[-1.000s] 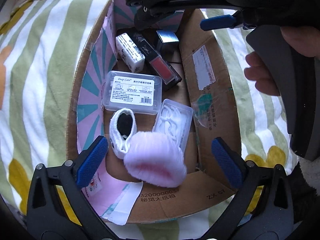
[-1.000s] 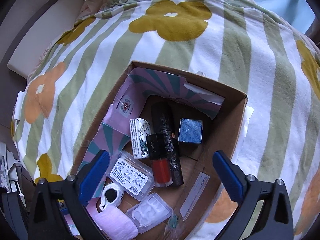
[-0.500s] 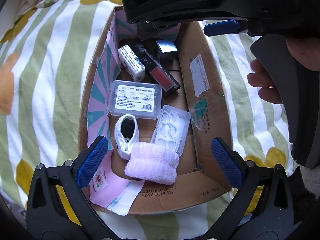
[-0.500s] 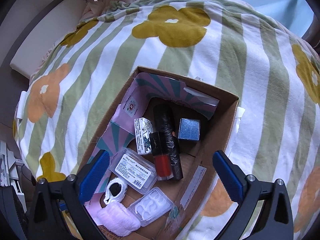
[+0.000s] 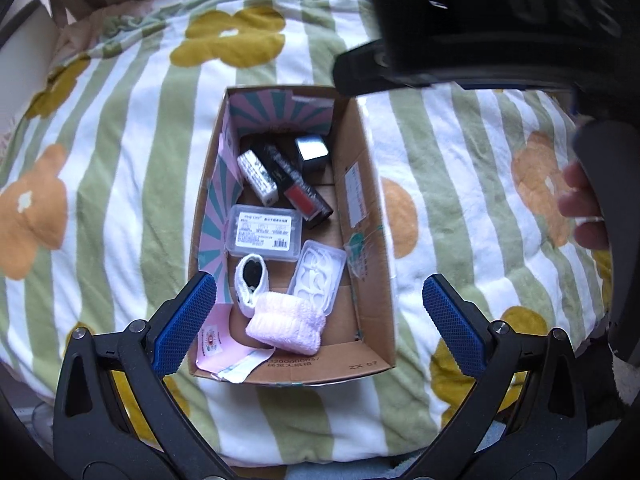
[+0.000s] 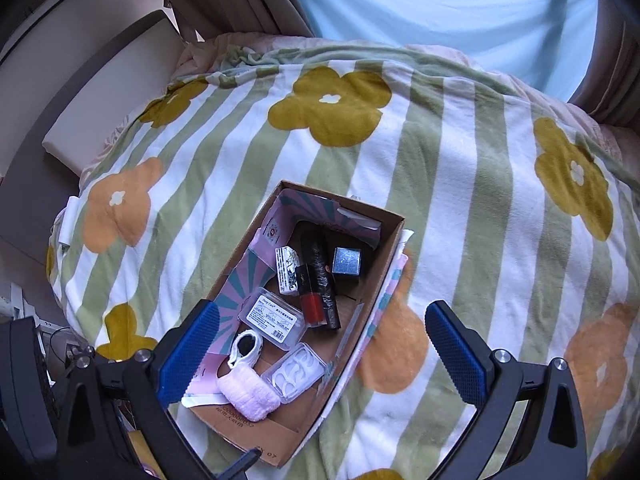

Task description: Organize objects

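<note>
The pink wristband (image 5: 285, 323) now lies flat inside the cardboard box (image 5: 362, 184), at its near end, resting against the white sock (image 5: 251, 285) and the clear floss-pick case (image 5: 318, 277). A second ago it looked bunched and close under the left gripper; it has since settled on the box floor and nothing grips it. Further in lie the labelled plastic case (image 5: 264, 227), the red lip gloss (image 5: 301, 194), a small white box (image 5: 258, 177) and a silvery cube (image 5: 312, 153) at the far end.

Both cameras have pulled well back from the box over the last second, so the whole carton now shows. It sits near the middle of the bed on the striped flower blanket (image 5: 120, 160), with no loose item visible on the blanket around it.

The left gripper (image 5: 318, 318) hangs above the near end of the box with its blue pads spread wide and empty. The right gripper (image 6: 322, 354) is likewise spread and holds nothing; a person's hand (image 5: 582, 208) shows on its handle at the right edge of the left view.

Judging by this, the last item is in and both grippers are retreating; the sorting looks finished or close to it.
</note>
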`<state>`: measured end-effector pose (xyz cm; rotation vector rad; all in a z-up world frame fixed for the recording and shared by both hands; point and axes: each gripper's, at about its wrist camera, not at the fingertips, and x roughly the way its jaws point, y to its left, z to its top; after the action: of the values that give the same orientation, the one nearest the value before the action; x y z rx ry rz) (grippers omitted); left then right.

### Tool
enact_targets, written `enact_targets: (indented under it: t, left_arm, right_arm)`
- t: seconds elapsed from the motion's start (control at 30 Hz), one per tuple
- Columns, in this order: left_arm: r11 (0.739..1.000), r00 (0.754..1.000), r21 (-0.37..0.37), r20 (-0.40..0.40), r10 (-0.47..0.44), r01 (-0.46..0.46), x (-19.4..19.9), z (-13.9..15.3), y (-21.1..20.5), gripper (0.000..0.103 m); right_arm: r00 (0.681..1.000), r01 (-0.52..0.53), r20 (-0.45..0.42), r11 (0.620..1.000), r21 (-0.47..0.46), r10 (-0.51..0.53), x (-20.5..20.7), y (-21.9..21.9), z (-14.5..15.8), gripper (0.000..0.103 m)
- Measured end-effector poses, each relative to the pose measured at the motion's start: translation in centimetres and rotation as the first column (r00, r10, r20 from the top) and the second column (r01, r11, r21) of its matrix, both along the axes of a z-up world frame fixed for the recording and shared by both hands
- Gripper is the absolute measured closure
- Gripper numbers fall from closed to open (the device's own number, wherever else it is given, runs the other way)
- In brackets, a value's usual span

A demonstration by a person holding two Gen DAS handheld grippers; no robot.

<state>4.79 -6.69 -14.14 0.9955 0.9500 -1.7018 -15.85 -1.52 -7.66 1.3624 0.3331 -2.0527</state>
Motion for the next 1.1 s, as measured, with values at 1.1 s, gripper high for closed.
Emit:
enact_targets:
  t: [1.1]
  left_arm:
    - [0.991, 0.997, -0.131, -0.075, 0.008, -0.018, -9.8, 9.7, 4.2, 0.000]
  right_arm:
    - [0.918, 0.382, -0.135, 0.923, 0.046, -0.373, 4.8, 25.1, 7.0, 0.001]
